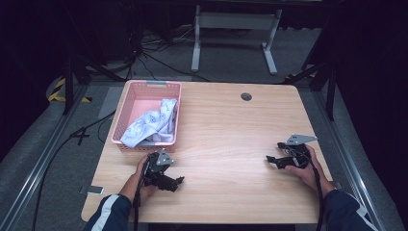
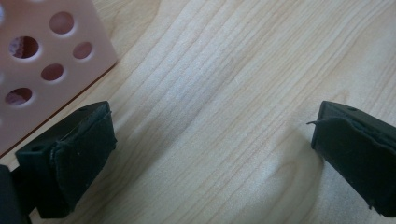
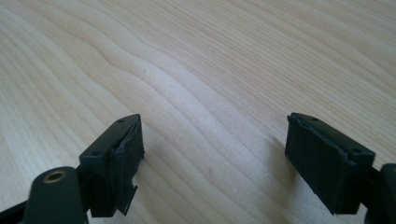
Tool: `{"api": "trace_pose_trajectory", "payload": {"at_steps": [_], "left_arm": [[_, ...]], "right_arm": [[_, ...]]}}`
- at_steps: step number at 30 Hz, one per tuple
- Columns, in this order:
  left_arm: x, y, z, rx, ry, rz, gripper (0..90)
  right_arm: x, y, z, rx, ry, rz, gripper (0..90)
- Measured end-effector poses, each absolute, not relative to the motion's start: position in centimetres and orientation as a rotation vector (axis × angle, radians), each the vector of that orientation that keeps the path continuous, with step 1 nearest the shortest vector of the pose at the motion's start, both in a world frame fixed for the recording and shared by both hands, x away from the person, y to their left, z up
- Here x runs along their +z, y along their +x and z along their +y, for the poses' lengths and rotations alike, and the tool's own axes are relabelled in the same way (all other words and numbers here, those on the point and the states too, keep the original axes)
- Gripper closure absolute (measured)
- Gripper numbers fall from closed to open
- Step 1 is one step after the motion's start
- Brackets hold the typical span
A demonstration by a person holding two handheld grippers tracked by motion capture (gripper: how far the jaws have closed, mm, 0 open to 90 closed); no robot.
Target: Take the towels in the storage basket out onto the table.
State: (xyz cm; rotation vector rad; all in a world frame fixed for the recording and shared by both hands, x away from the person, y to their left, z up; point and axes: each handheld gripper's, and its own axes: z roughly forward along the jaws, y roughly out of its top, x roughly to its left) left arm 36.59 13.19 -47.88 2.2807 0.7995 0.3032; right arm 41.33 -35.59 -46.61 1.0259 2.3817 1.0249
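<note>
A pink perforated basket (image 1: 124, 111) stands on the left of the wooden table (image 1: 226, 125) with a white patterned cloth (image 1: 153, 125) bunched inside it. My left gripper (image 1: 179, 182) rests on the table just in front of the basket's near right corner, open, nothing between its jaws. In the left gripper view the left gripper (image 2: 212, 140) stands wide over bare wood, with the basket's corner (image 2: 51, 60) at the upper left. My right gripper (image 1: 273, 151) lies near the table's right edge, open and empty. The right gripper view shows the right gripper (image 3: 215, 149) spread over plain wood.
A round cable hole (image 1: 246, 96) sits near the table's far edge. A small flat device (image 1: 95, 190) lies by the front left corner. Beyond the table stand a white frame (image 1: 234, 29), cables on the floor and dark stands at both sides.
</note>
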Motion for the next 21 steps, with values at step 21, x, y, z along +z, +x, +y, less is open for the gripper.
{"api": "trace_pose_trajectory", "payload": {"at_steps": [21], "left_arm": [[-45.8, 35.5, 14.8, 0.309, 2.298, 0.651, 23.7]], "right_arm": [[-46.6, 41.1, -35.5, 1.018, 1.041, 2.368, 19.7]]}}
